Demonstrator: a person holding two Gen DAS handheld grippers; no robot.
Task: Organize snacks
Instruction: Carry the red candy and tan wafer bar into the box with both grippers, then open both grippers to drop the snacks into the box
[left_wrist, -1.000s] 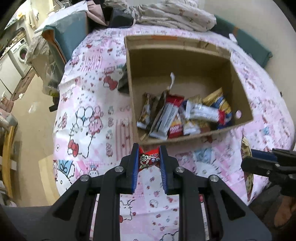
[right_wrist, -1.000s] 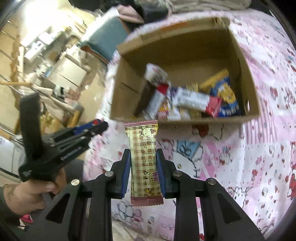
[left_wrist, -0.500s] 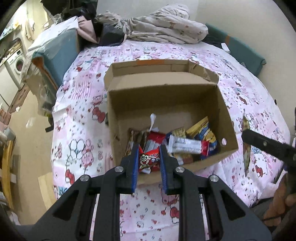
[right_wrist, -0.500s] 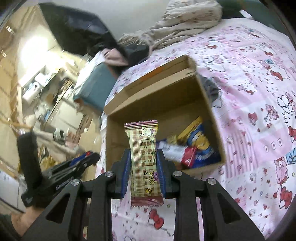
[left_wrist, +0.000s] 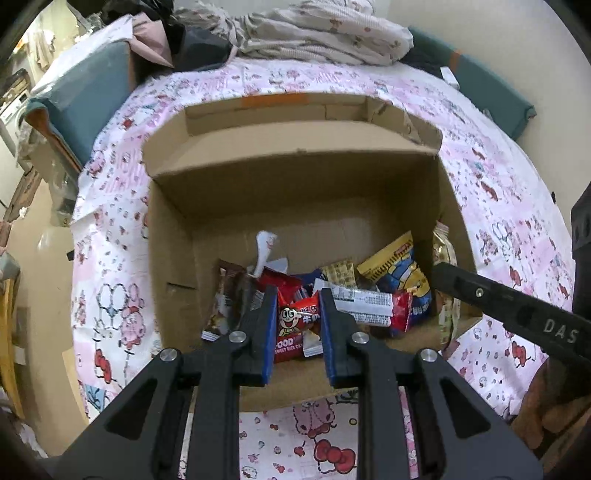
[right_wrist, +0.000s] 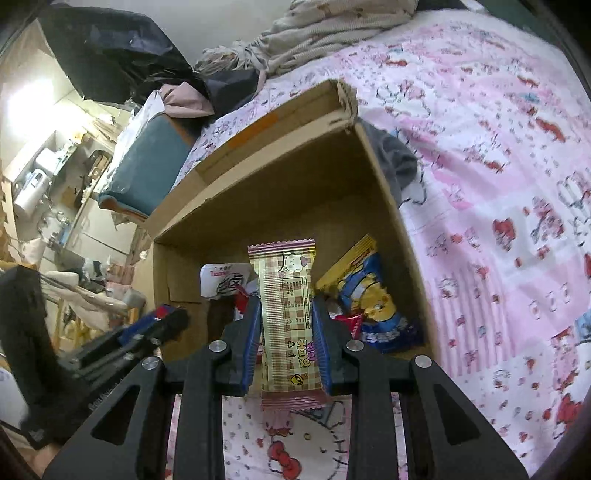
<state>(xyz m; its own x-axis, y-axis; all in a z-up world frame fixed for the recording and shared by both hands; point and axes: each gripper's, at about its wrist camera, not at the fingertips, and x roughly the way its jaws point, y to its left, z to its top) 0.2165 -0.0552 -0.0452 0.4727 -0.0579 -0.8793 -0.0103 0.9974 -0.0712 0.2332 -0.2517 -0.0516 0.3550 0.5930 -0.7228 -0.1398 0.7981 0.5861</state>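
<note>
An open cardboard box (left_wrist: 295, 177) stands on a pink cartoon-print bedspread (left_wrist: 114, 236) and holds several snack packets. My left gripper (left_wrist: 298, 295) is shut on a small red candy packet (left_wrist: 297, 319), held over the box's near edge. My right gripper (right_wrist: 286, 306) is shut on a long tan checked wafer packet (right_wrist: 288, 317), held upright over the same box (right_wrist: 280, 177). A yellow and blue snack bag (left_wrist: 404, 269) lies at the box's right side and also shows in the right wrist view (right_wrist: 369, 295). The right gripper's body (left_wrist: 517, 314) shows at the right of the left wrist view.
Crumpled bedding and clothes (left_wrist: 325, 33) lie at the far end of the bed. A teal cushion (left_wrist: 81, 96) sits at the far left corner. A dark cloth (right_wrist: 399, 162) lies beside the box. The floor and furniture (right_wrist: 44, 192) are off the bed's left side.
Both grippers have moved forward from short of the box to over its near edge, each still holding its packet. The box now looks closer and larger in both views.
</note>
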